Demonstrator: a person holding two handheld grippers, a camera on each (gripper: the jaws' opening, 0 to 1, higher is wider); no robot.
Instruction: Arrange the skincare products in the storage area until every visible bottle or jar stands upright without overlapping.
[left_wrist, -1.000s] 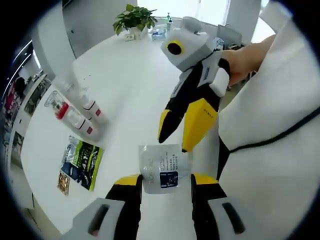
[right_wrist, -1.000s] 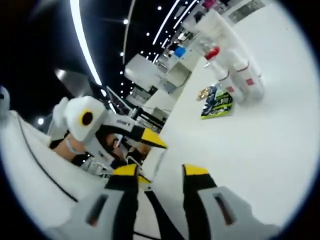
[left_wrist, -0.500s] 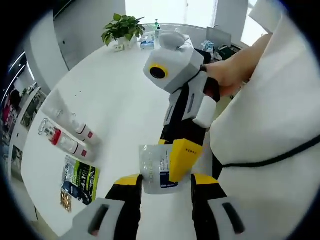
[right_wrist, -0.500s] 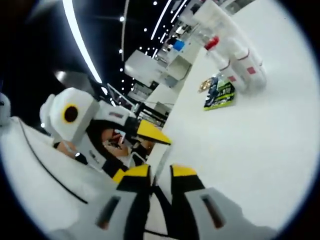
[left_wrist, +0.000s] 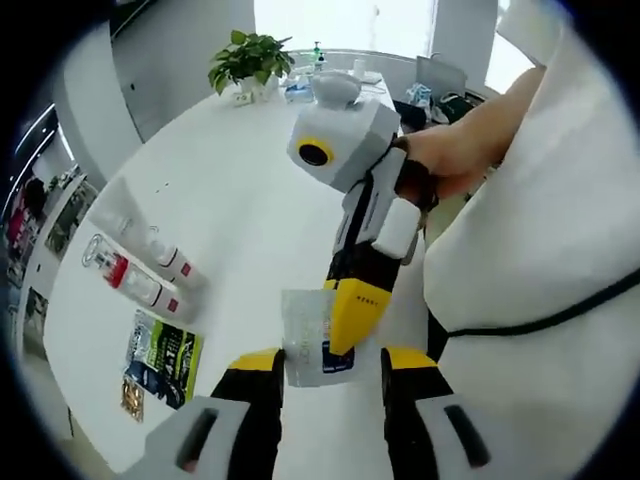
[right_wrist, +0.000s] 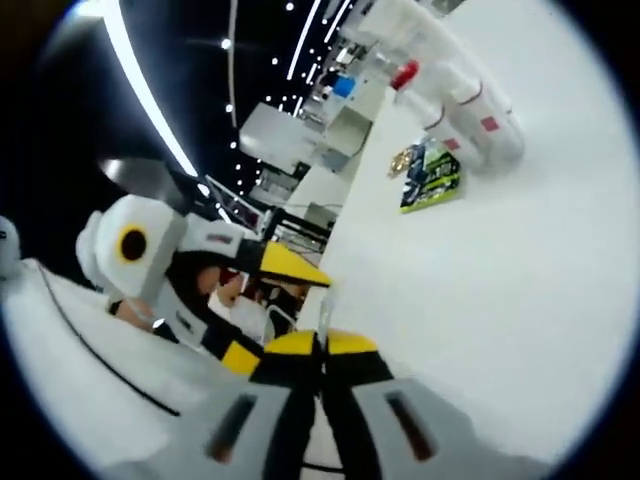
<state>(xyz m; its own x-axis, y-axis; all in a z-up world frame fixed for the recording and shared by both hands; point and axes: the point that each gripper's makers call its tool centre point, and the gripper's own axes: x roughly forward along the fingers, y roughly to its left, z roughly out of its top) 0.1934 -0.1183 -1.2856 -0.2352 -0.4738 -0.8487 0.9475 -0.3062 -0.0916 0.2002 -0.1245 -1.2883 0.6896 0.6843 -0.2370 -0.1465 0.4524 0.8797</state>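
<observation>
A clear sachet (left_wrist: 305, 345) with a blue label sits between the wide-apart jaws of my left gripper (left_wrist: 332, 365), with a gap on its right side. My right gripper (left_wrist: 345, 318) reaches down from the upper right, one yellow finger (left_wrist: 352, 308) lying over the sachet. In the right gripper view my right gripper (right_wrist: 320, 345) is shut, and the sachet's thin edge (right_wrist: 325, 318) sticks up from the pinch. My left gripper (right_wrist: 270, 310) stands just left of it. A clear bottle with a red collar (left_wrist: 112, 268) and white tubes with red bands (left_wrist: 165, 262) lie on the white table (left_wrist: 250, 190).
A green and black packet (left_wrist: 160, 348) lies near the table's edge below the bottles, with the lying bottles (right_wrist: 455, 95) and the packet (right_wrist: 432, 175) far across the table. A potted plant (left_wrist: 250, 58) and small items stand at the far end. A person's white sleeve (left_wrist: 540, 260) is on the right.
My right gripper came down onto the sachet and its jaws went from open to shut on the sachet's edge. The left gripper's jaws kept their width.
</observation>
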